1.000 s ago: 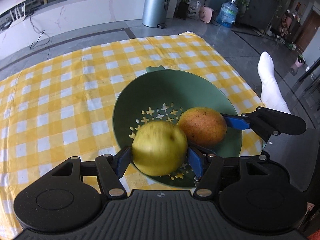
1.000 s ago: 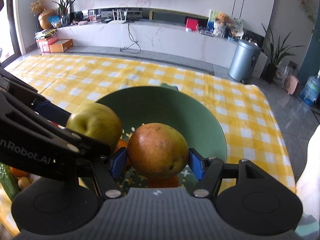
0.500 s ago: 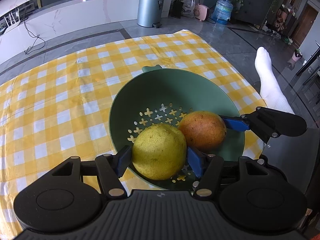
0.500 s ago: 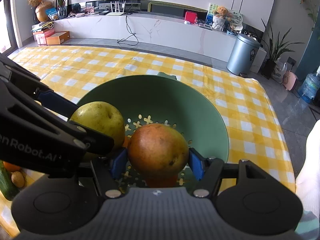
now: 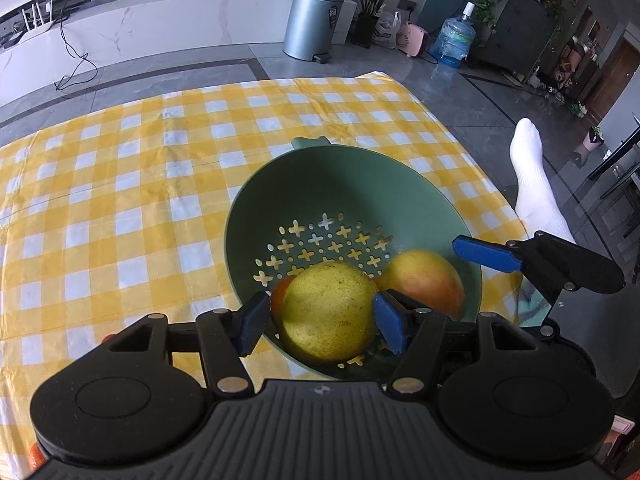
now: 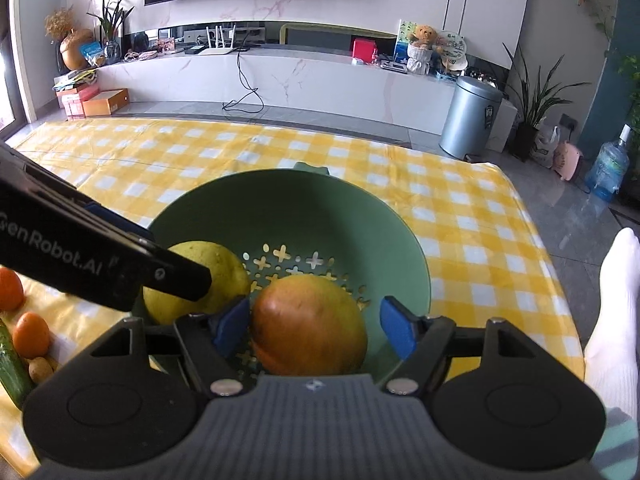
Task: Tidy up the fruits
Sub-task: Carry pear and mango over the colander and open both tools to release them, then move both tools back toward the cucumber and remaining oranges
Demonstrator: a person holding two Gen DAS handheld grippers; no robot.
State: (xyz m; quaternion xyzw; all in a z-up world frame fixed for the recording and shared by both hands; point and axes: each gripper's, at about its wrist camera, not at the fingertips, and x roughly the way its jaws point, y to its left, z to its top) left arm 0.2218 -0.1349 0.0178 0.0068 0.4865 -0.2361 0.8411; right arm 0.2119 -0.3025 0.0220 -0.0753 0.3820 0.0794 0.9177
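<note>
- Left wrist view: the left gripper (image 5: pixel 320 322) has its blue pads spread just wider than the round yellow-green pear (image 5: pixel 328 316), which rests inside the green perforated plastic colander (image 5: pixel 320 184).
- Right wrist view: the right gripper (image 6: pixel 314 330) is likewise parted, a clear gap showing beside the reddish-orange mango (image 6: pixel 308 324) on the colander floor.
- Two small orange tangerines (image 6: pixel 30 334), a green cucumber (image 6: pixel 12 372) and a small brown potato-like piece (image 6: pixel 40 370) lie at the yellow checked tablecloth's (image 6: pixel 460 216) left edge; the tangerines likely remain to be collected.
</note>
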